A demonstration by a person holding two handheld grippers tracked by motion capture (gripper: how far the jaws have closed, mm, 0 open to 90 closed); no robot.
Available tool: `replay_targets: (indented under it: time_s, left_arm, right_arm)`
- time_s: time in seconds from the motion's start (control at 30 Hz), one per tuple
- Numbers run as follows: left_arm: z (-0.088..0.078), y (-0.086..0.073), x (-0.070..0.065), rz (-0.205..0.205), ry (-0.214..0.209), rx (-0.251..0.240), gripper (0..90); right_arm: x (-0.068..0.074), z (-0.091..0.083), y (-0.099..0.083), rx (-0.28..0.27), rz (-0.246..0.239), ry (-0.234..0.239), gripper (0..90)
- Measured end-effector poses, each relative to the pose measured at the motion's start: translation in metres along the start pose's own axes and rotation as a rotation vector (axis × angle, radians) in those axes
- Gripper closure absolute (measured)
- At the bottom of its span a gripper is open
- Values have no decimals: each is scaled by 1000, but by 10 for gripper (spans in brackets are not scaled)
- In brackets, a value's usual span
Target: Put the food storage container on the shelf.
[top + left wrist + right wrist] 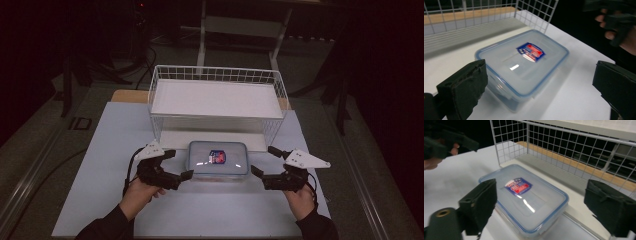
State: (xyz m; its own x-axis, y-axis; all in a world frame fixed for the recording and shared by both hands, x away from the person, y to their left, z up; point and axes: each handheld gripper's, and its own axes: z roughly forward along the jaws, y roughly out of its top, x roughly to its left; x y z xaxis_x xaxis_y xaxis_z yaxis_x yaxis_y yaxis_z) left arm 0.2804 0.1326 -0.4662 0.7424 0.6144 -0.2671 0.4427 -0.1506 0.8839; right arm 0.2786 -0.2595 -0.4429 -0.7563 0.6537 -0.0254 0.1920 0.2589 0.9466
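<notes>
A clear plastic food box point(218, 159) with a blue-rimmed lid and a red and blue label lies flat on the white table point(105, 150), just in front of the wire rack. My left gripper point(181, 163) stands open at the box's left end, apart from it. My right gripper point(261, 160) stands open at its right end, also apart. In the left gripper view the box point(524, 62) lies beyond and between the wide black jaws of that gripper point(537, 87). The right gripper view has the box point(526, 197) between its spread jaws point(544, 206), with no pad touching.
A white wire rack point(160, 82) with a flat white top shelf stands behind the box; its mesh point(549, 145) is close to the box's far edge. Dark floor and table legs lie beyond. Bare table spreads to both sides and toward the person.
</notes>
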Motion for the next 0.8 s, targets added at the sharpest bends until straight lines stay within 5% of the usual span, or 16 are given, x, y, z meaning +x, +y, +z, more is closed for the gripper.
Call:
replay_targets:
  time_s: [0.1,0.27,0.47,0.53,0.67,0.7,0.8]
  left_arm:
    - [13,6,10,-88,-32,41,0]
    - [35,8,27,-237,-78,108,0]
    - [49,4,51,-401,-50,182,6]
    - [51,2,59,-445,-41,194,9]
    - [55,0,66,-465,-20,235,50]
    - [57,-4,74,-515,-27,255,50]
    - [60,-8,81,-563,-64,277,101]
  right_arm:
    - [2,-2,-1,11,-45,-42,140]
    - [2,-2,-3,61,-5,-49,158]
    - [2,-1,-4,74,22,-16,133]
    - [1,2,-5,90,33,-28,122]
    - [2,6,-7,115,50,-60,107]
    - [3,7,-8,121,52,-77,106]
    - [2,10,-10,135,82,-60,102]
